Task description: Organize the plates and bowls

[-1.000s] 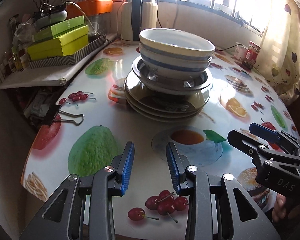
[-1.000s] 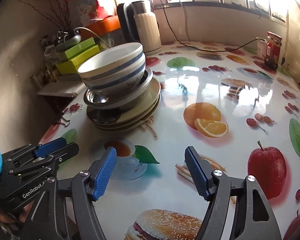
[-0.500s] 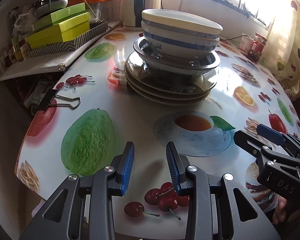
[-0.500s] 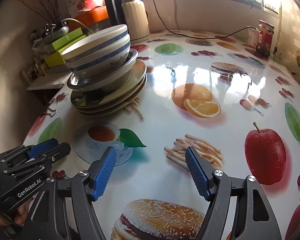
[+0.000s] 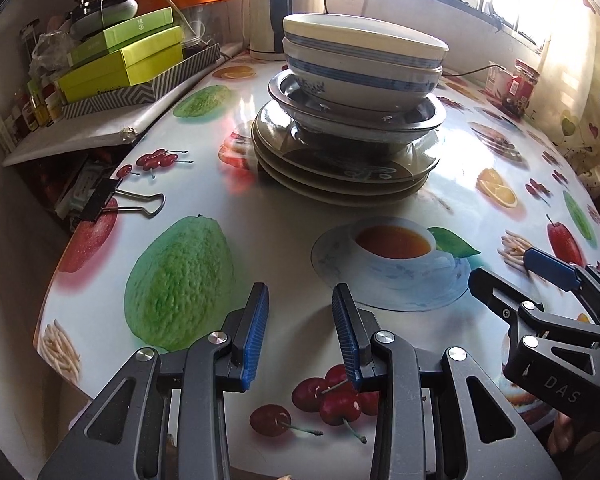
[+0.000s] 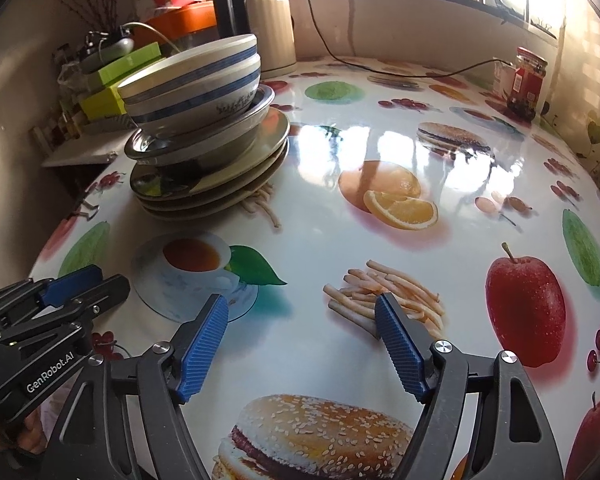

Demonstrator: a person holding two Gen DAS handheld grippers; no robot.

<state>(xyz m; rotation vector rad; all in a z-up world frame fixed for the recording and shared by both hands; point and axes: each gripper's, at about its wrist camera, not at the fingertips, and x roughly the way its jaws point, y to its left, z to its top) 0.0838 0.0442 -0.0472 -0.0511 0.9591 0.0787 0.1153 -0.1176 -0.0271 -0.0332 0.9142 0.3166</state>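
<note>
One stack stands on the fruit-print table: two white bowls with blue stripes (image 5: 360, 68) (image 6: 192, 84) nested on top, a steel bowl (image 5: 356, 114) (image 6: 204, 136) under them, and several plates (image 5: 340, 172) (image 6: 212, 184) at the bottom. My left gripper (image 5: 300, 304) is open and empty, low over the table's near edge, well short of the stack. My right gripper (image 6: 300, 312) is open wide and empty, to the right of the left one and apart from the stack. Each gripper shows in the other's view: the right (image 5: 540, 280), the left (image 6: 72, 284).
A kettle (image 6: 268, 20) stands behind the stack with a cable (image 6: 380, 68) across the back. A red jar (image 6: 526, 80) is at the far right. Green boxes (image 5: 128, 60) sit on a shelf at the left. A binder clip (image 5: 116, 200) lies at the table's left edge.
Both grippers have drawn nearer to the stack and lower over the table. The stack has not moved. Both stay open.
</note>
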